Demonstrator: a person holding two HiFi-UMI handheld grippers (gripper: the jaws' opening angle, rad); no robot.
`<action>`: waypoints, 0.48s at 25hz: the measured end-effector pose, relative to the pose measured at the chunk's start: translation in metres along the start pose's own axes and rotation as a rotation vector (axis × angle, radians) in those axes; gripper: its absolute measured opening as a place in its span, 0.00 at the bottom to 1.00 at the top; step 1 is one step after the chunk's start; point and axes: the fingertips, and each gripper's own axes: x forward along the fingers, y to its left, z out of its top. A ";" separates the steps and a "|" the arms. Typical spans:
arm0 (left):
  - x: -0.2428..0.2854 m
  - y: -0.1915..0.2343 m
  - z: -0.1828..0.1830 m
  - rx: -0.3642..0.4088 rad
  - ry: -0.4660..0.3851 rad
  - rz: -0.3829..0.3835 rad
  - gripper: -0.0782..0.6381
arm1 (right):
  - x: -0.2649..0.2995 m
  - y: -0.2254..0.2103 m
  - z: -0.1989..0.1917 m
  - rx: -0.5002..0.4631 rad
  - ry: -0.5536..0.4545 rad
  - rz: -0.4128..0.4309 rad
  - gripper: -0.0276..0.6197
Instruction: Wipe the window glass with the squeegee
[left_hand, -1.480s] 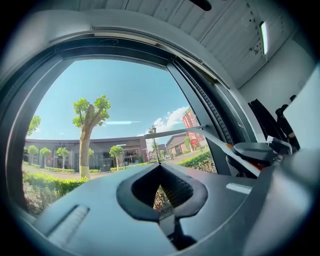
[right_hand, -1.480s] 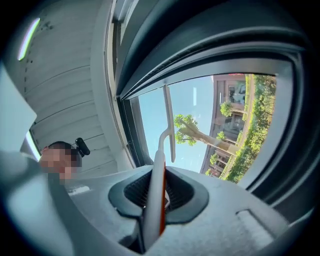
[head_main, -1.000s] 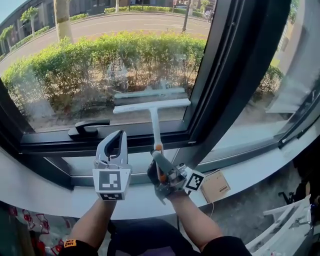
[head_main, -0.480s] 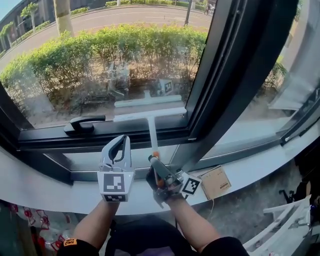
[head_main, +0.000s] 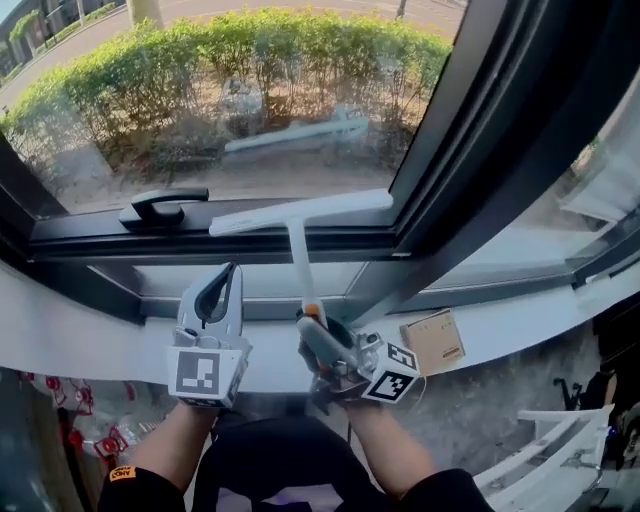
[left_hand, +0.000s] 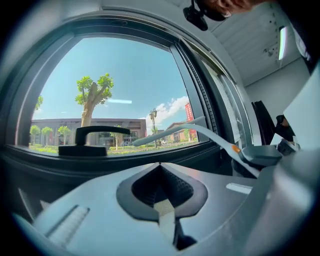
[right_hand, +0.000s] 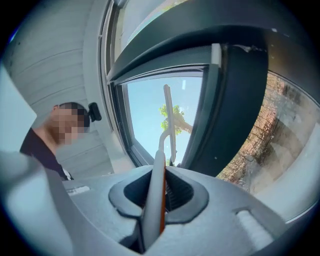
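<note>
1. Head view: the left gripper (head_main: 228, 272), smooth grey plastic with a marker cube, hovers over the pale sill (head_main: 90, 340) with its curved jaws closed together and holding nothing. At its 3 o'clock, the right gripper (head_main: 318, 335) is clamped on the grey-and-orange grip of the squeegee (head_main: 297, 245). The thin white shaft runs toward 12 o'clock and ends in a long, straight T-blade. The blade lies across the dark lower rail, just under the glass (head_main: 200, 100). I cannot tell whether it touches. The glass is dusty and streaked, with green hedges behind it. A black lever handle (head_main: 160, 208) sits on the rail at the blade's 9 o'clock. A flat cardboard box (head_main: 432, 342) rests on the sill at the right gripper's 3 o'clock.

2. Left gripper view: the jaws of the left gripper (left_hand: 160, 170) meet at their ribbed dark pads, with nothing between them. The handle (left_hand: 92, 137) stands at 11 o'clock. The squeegee (left_hand: 200, 130) slants across at 2 o'clock, in front of the glass (left_hand: 125, 75).

3. Right gripper view: the jaws of the right gripper (right_hand: 159, 167) pinch the narrow, orange-edged squeegee (right_hand: 169, 120). Its blade stands edge-on at 12 o'clock against the glass (right_hand: 145, 110), beside the thick black frame (right_hand: 235, 110).
</note>
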 end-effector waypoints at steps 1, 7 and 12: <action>-0.009 0.006 -0.004 -0.004 0.005 0.021 0.13 | -0.003 0.006 -0.002 -0.034 0.032 0.010 0.11; -0.123 0.057 -0.094 -0.075 0.235 0.248 0.13 | -0.038 0.014 -0.091 -0.076 0.327 -0.054 0.11; -0.194 0.072 -0.145 -0.159 0.332 0.365 0.13 | -0.062 0.001 -0.173 -0.092 0.565 -0.141 0.11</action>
